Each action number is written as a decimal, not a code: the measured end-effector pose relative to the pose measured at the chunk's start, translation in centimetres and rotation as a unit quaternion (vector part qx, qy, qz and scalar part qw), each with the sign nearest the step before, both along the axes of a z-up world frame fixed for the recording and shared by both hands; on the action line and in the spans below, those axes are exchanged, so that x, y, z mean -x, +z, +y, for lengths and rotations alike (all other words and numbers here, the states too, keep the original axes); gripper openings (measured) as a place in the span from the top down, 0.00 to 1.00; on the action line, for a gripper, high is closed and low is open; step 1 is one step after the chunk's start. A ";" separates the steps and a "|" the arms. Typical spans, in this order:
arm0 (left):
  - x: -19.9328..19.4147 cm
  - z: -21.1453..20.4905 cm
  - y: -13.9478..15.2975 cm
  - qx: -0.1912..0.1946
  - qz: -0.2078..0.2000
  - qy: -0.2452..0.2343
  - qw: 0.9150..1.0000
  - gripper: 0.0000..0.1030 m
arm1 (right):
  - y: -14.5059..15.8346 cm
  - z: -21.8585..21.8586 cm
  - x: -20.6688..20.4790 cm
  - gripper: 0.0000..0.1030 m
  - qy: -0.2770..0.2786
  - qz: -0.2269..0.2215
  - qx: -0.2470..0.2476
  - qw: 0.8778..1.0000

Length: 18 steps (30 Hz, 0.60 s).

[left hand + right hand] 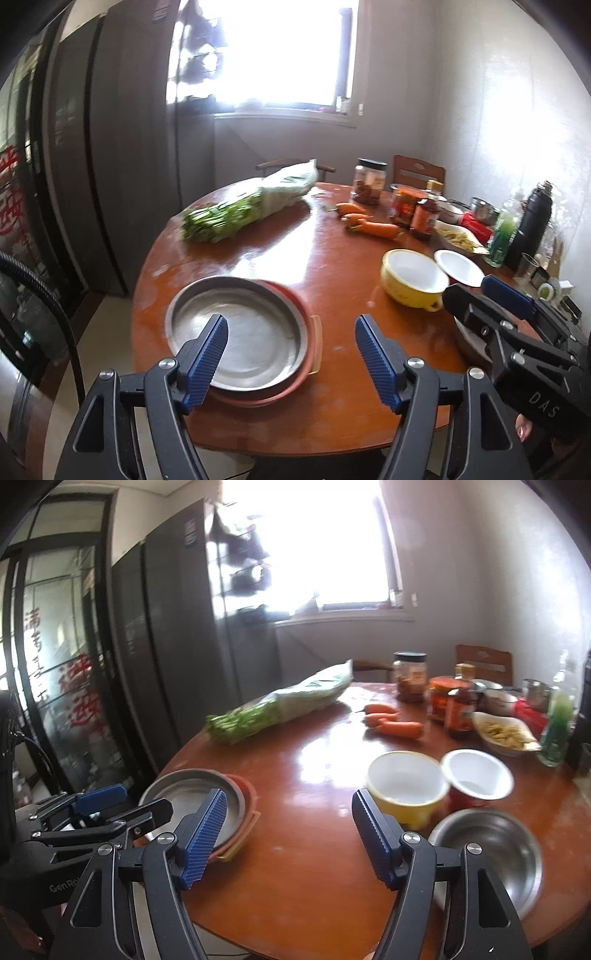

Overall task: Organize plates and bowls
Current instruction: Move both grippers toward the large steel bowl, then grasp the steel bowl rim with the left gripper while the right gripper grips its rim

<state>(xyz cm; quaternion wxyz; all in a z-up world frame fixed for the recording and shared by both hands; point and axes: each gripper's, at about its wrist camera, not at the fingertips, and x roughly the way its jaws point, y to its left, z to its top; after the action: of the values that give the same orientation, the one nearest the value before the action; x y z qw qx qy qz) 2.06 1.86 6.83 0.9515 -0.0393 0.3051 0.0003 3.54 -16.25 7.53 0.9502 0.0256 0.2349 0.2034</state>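
Plates and bowls sit on a round wooden table (332, 258). At its near left edge a steel plate (236, 332) rests, empty, inside a reddish-brown tray (295, 376) with tan handles. Toward the right edge stand three bowls close together: a yellow bowl (406, 790) with a white, empty inside, a red bowl (476, 779) also white inside and touching the yellow one's rim, and an empty steel bowl (491, 853) nearest the table's front edge. Behind them, along the far right edge, a white dish (502, 731) holds pale yellowish food, blurred, perhaps sliced vegetables. Near it are a clear jar (410, 681) with a black lid and dark contents, a red-labelled jar (441, 698), a brown bottle (461, 705) and a green bottle (556, 720). Three carrots (391, 720) lie mid-table, and one bag of green vegetables (280, 709) lies at the far left edge. The left gripper (291, 347) hangs over the steel plate with its jaws wide apart, holding nothing. The right gripper (290, 825) hovers over bare table between plate and bowls, jaws likewise spread and empty.
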 end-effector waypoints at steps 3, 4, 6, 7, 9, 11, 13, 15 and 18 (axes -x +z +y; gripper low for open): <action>-0.5 -2.0 0.4 -0.002 -0.004 -0.018 1.000 0.31 | 0.5 -2.5 0.3 0.30 -0.038 -0.014 -0.003 0.999; -0.7 -2.7 0.6 -0.002 -0.004 -0.024 1.000 0.31 | 0.7 -3.7 0.5 0.29 -0.056 -0.018 -0.007 0.998; -1.0 -3.8 0.8 0.001 -0.005 -0.034 0.999 0.30 | 0.9 -5.6 0.7 0.28 -0.081 -0.023 -0.013 0.996; -1.2 -4.5 0.9 0.003 -0.005 -0.040 0.999 0.30 | 1.0 -6.5 0.6 0.28 -0.093 -0.023 -0.015 0.995; -1.6 -5.8 0.9 0.006 -0.004 -0.050 0.999 0.30 | 0.9 -8.3 0.7 0.28 -0.115 -0.025 -0.016 0.993; -2.1 -6.9 0.9 0.009 0.000 -0.060 0.998 0.28 | 0.7 -10.0 0.7 0.27 -0.137 -0.023 -0.017 0.990; -2.5 -8.1 0.8 0.009 0.002 -0.071 0.997 0.28 | 0.3 -11.7 0.7 0.27 -0.157 -0.018 -0.019 0.987; -3.0 -9.7 0.6 0.007 0.006 -0.085 0.996 0.28 | 0.0 -12.8 0.7 0.27 -0.174 -0.016 -0.015 0.985; -3.6 -11.7 0.1 0.006 0.016 -0.102 0.995 0.28 | -0.8 -14.7 0.8 0.27 -0.198 -0.007 -0.010 0.980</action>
<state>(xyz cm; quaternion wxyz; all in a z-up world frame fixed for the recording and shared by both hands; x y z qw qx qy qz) 5.70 -9.80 6.97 0.9415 -0.0133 0.3224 -0.0976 2.73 -30.95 6.76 0.9730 0.0800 0.2159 0.0134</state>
